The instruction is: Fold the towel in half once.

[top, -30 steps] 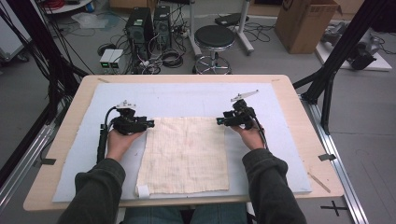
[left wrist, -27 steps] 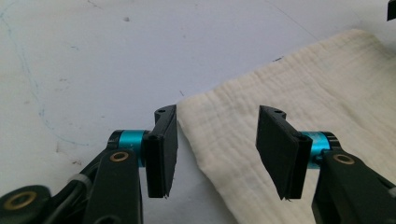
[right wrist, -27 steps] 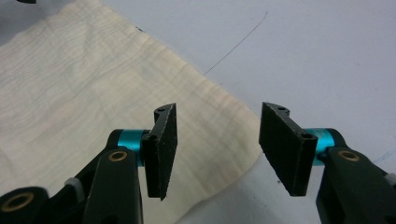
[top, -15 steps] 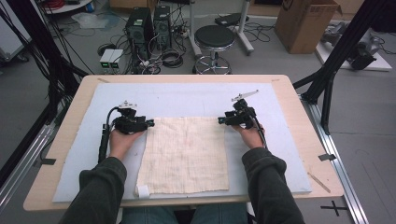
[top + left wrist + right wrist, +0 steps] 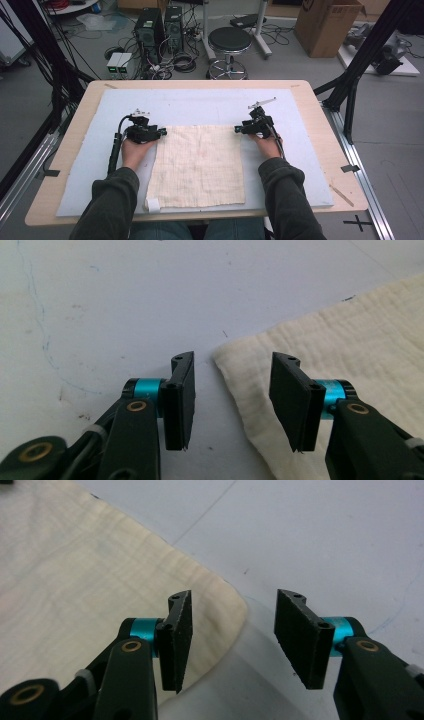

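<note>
We are bracketing the far corners of the cream cloth (image 5: pixel 197 165), lying flat mid-frame on the pale mat (image 5: pixel 200 107). At left, the left gripper (image 5: pixel 227 395) has been closing, jaws parted over the corner, nothing pinched. At right, the right gripper (image 5: pixel 232 635) likewise. We are risking one pad riding over the edge, or uneven grips skewing the cloth.

Cloth (image 5: pixel 199 167) on blue-matted table (image 5: pixel 320 107)

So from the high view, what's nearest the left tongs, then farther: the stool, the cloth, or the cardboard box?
1. Cloth: right beside the left tongs.
2. Stool: on the floor beyond the table.
3. Cardboard box: far right corner.
</note>
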